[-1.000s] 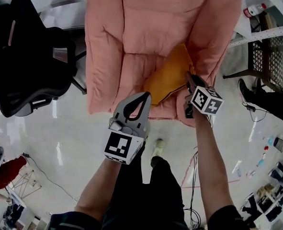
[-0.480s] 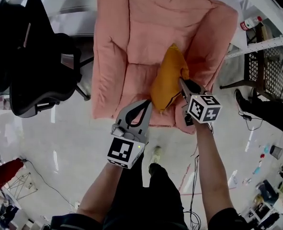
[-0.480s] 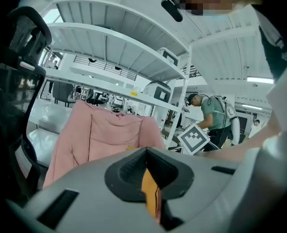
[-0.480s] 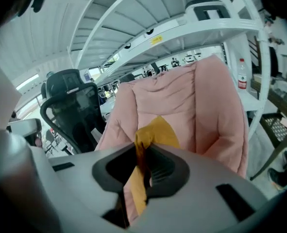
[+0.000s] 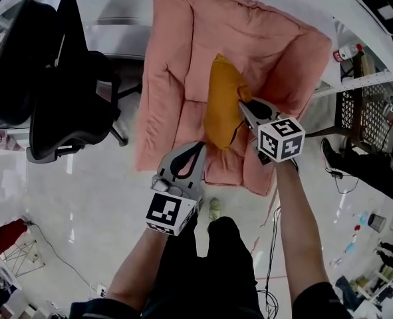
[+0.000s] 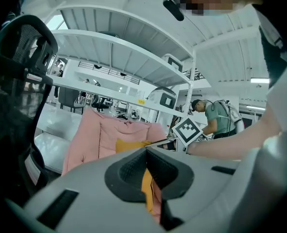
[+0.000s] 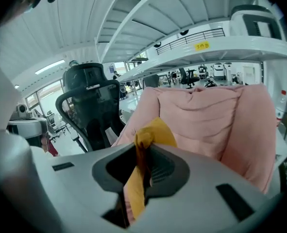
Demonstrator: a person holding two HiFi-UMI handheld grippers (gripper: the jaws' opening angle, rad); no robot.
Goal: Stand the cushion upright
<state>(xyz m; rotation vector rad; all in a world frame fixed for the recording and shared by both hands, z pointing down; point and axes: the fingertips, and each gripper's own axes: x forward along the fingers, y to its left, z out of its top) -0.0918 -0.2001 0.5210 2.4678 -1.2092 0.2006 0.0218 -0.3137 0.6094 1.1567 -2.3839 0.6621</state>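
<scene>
While the pink armchair (image 5: 176, 65) is filling the upper middle of the head view, its seat is facing the person and its padded arms are rising along both sides. To its left, a black office chair (image 5: 63, 92) is standing on the pale floor (image 5: 83, 198), apart from the armchair. On the armchair's seat, the yellow cushion (image 5: 219, 105) is standing on edge, nearer the right arm than the left, with its lower end toward the seat's front edge and its upper end toward the backrest. At the cushion's right edge, the right gripper (image 5: 241, 104) is reaching in, and its jaws are clamping down on a fold of the yellow cloth, which is bunching up between them in the right gripper view. Close to the seat's front edge, the left gripper (image 5: 197, 146) is hovering just beside the cushion's lower end; its jaws are meeting at the tips and gripping nothing.
</scene>
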